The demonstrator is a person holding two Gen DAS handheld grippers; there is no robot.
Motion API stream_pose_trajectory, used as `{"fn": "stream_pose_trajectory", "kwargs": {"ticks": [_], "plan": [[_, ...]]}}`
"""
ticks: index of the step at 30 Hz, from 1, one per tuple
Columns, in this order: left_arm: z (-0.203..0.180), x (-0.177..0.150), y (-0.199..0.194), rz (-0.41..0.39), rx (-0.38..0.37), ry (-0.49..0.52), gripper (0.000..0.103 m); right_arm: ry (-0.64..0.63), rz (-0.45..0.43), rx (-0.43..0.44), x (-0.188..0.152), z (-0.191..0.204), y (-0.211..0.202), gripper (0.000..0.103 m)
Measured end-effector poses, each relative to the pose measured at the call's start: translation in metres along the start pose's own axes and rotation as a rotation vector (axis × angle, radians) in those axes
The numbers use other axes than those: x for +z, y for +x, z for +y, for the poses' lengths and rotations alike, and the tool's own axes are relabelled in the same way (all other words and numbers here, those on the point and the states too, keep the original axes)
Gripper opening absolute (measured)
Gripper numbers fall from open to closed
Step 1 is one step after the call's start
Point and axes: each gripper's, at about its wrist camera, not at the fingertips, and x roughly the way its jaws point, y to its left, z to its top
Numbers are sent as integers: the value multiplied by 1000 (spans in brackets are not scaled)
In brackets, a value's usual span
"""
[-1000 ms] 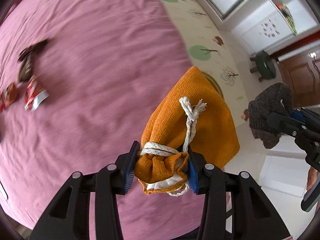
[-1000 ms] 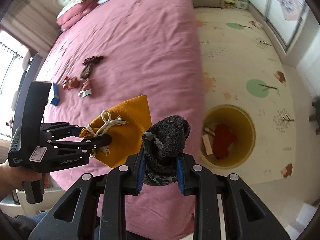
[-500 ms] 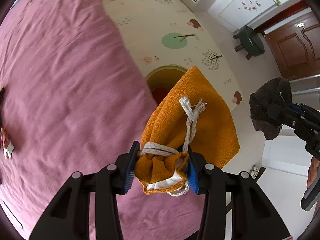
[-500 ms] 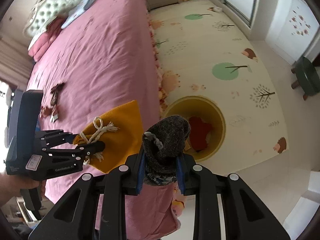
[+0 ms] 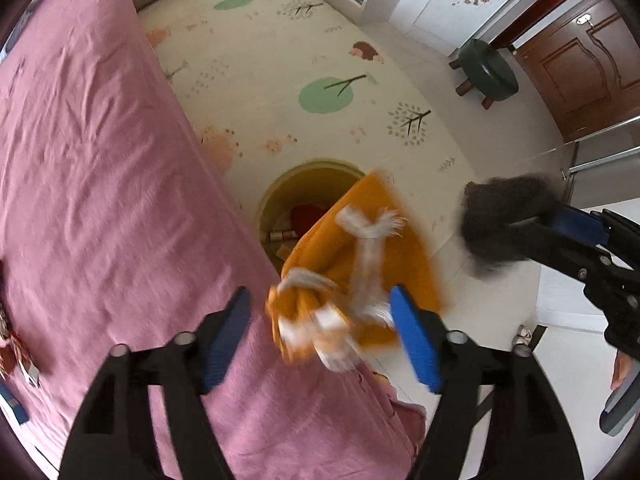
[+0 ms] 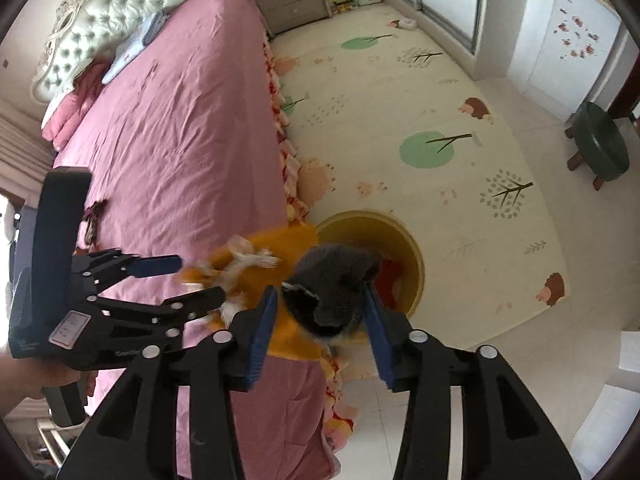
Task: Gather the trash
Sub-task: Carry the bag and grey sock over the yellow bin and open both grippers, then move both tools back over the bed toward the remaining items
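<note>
1. The orange drawstring pouch (image 5: 356, 280) shows motion-blurred at lower centre of the left wrist view, between the spread blue pads of the left gripper (image 5: 320, 332), which are parted and no longer pinch it; its white cord (image 5: 370, 240) trails upward
2. In the right wrist view the same pouch (image 6: 280, 264) sits at centre, just left of the dark grey woolly pouch (image 6: 332, 284)
3. That grey pouch lies between the parted pads of the right gripper (image 6: 320, 320); whether either pad touches it cannot be told
4. A yellow round bin (image 6: 412, 256) stands on the floor at centre, partly hidden behind both pouches, with red scraps inside
5. The pink bedspread (image 6: 180, 128) fills the left half; small wrappers (image 5: 20, 356) lie at its left edge
6. A green stool (image 6: 600, 144) stands at right on the patterned play mat (image 6: 400, 100)
</note>
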Motion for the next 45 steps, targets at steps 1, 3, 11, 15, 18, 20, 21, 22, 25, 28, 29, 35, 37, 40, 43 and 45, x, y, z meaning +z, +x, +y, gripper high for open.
{"fn": "stream_pose_trajectory", "kwargs": {"ticks": [1, 3, 11, 15, 18, 20, 21, 22, 25, 28, 29, 35, 37, 40, 43, 45], "plan": [[0, 1, 0, 2, -4, 0, 76, 6, 0, 2, 1, -1, 0, 43], [2, 1, -3, 1, -8, 3, 76, 19, -8, 7, 2, -2, -2, 43], [11, -11, -19, -29, -18, -3, 78, -3, -8, 14, 3, 14, -3, 43], [18, -19, -29, -44, -20, -13, 78, -38, -10, 18, 3, 32, -5, 43], [28, -26, -38, -64, -17, -36, 78, -62, -12, 31, 3, 49, -7, 43], [39, -34, -44, -76, -13, -57, 79, -87, -12, 37, 2, 63, -8, 43], [43, -37, -47, -81, -13, -66, 79, -97, -11, 40, 2, 69, -8, 43], [50, -42, -50, -89, -12, -78, 79, -112, -10, 45, 2, 79, -7, 43], [73, -60, -61, -107, 2, -111, 79, -150, -4, 65, 0, 107, -4, 44], [100, -82, -71, -110, 15, -161, 79, -191, 6, 81, -5, 140, 2, 44], [107, -88, -72, -106, 21, -178, 79, -203, 11, 92, -7, 153, 4, 44], [163, -134, -99, -146, 54, -259, 79, -285, 44, 141, -23, 223, 21, 44], [185, -152, -107, -157, 65, -291, 79, -305, 54, 163, -29, 251, 29, 44], [213, -173, -115, -169, 79, -325, 79, -327, 61, 185, -38, 284, 36, 44], [241, -193, -122, -178, 98, -353, 80, -349, 73, 199, -46, 316, 44, 44], [257, -205, -125, -181, 108, -370, 80, -365, 80, 207, -51, 337, 50, 44]]}}
